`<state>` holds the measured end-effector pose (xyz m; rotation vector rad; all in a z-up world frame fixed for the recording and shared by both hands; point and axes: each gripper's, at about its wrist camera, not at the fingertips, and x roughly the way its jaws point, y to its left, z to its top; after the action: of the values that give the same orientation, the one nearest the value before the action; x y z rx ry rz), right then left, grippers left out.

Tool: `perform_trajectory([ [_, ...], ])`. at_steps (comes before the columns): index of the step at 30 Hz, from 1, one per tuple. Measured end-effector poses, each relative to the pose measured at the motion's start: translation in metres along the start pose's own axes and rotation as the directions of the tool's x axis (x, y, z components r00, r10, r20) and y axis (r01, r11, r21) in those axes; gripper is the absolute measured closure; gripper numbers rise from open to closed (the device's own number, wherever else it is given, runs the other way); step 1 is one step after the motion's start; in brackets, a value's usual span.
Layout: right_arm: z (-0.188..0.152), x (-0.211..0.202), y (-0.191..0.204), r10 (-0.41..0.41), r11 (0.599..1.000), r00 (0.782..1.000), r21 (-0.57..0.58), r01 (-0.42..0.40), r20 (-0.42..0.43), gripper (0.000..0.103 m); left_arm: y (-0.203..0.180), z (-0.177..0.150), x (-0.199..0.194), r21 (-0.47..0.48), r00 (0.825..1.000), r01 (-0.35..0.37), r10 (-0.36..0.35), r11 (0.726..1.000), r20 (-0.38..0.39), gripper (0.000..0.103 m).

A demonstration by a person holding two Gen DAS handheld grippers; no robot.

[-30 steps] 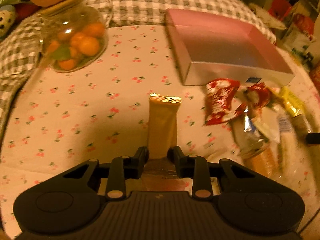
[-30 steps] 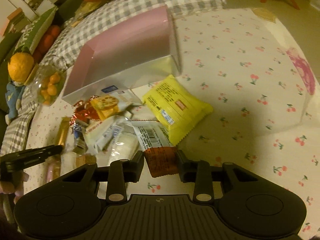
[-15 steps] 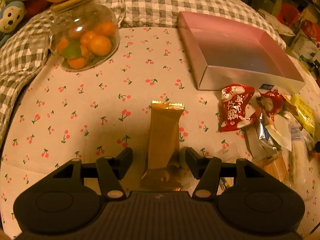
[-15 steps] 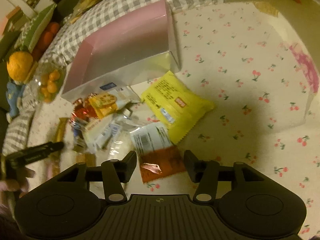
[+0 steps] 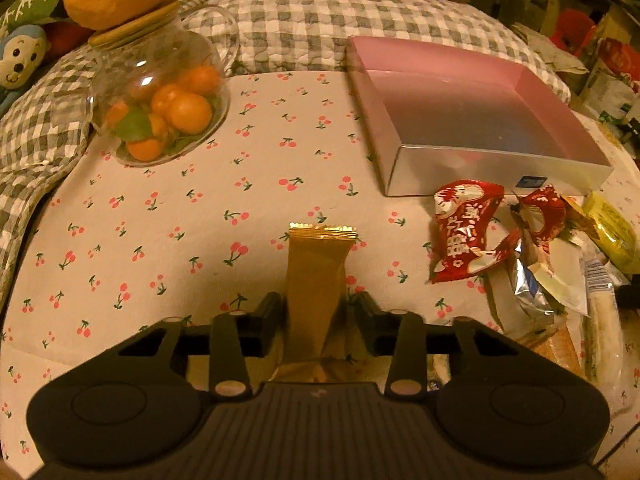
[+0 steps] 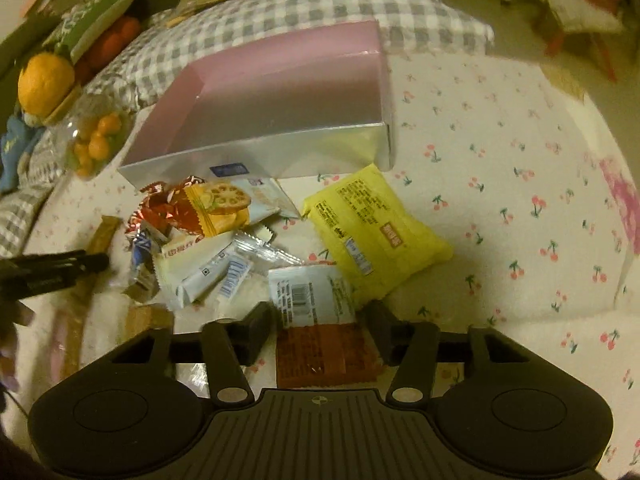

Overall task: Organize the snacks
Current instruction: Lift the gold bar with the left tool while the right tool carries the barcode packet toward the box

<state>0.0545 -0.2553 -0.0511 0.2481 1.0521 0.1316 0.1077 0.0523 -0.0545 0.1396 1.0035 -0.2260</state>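
Left tool (image 5: 316,312): jaws have just been closing; they now sit clamped on the near end of the gold packet (image 5: 318,276). Packet lies on the cherry-print cloth (image 5: 160,240), mid-surface, left of the snack pile (image 6: 224,248). Long axis runs straight away from the tool, crimped far end toward the checked cushion (image 5: 320,28) at the far edge.

Right tool (image 6: 320,320): jaws have just been closing around the orange-and-white packet (image 6: 320,320), at the near edge of the pile. Pads look just beside its sides; contact cannot be confirmed, so counted as apart. Long axis also points away, toward the pink box (image 6: 280,92).

Judgement: step in hand is grasping, one packet per tool, for the box. Grip firmly on the packet body, not the slippery end seal. Lift clear before swinging over the box wall. Keep each packet's axis parallel to a box side so rows pack neatly.
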Motion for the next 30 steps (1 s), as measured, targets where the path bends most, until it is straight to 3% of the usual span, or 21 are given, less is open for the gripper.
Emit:
perform_trajectory([
  [5, 0.002, -0.004, 0.000, 0.004, 0.999, 1.000, 0.036, -0.004, 0.013, 0.064, 0.001, 0.001, -0.001, -0.015, 1.000, -0.003, 0.003, 1.000, -0.001, 0.077],
  [20, 0.012, -0.033, -0.002, 0.181, 0.969, 0.983, 0.165, -0.186, 0.042, 0.065, 0.001, 0.012, -0.036, -0.094, 0.993, 0.113, -0.109, 0.989, 0.051, 0.077],
  [30, 0.035, -0.041, -0.006, 0.140, 0.972, 0.986, 0.176, -0.155, 0.095, 0.065, -0.017, 0.030, -0.051, -0.063, 0.987, 0.121, -0.113, 0.991, 0.117, 0.077],
])
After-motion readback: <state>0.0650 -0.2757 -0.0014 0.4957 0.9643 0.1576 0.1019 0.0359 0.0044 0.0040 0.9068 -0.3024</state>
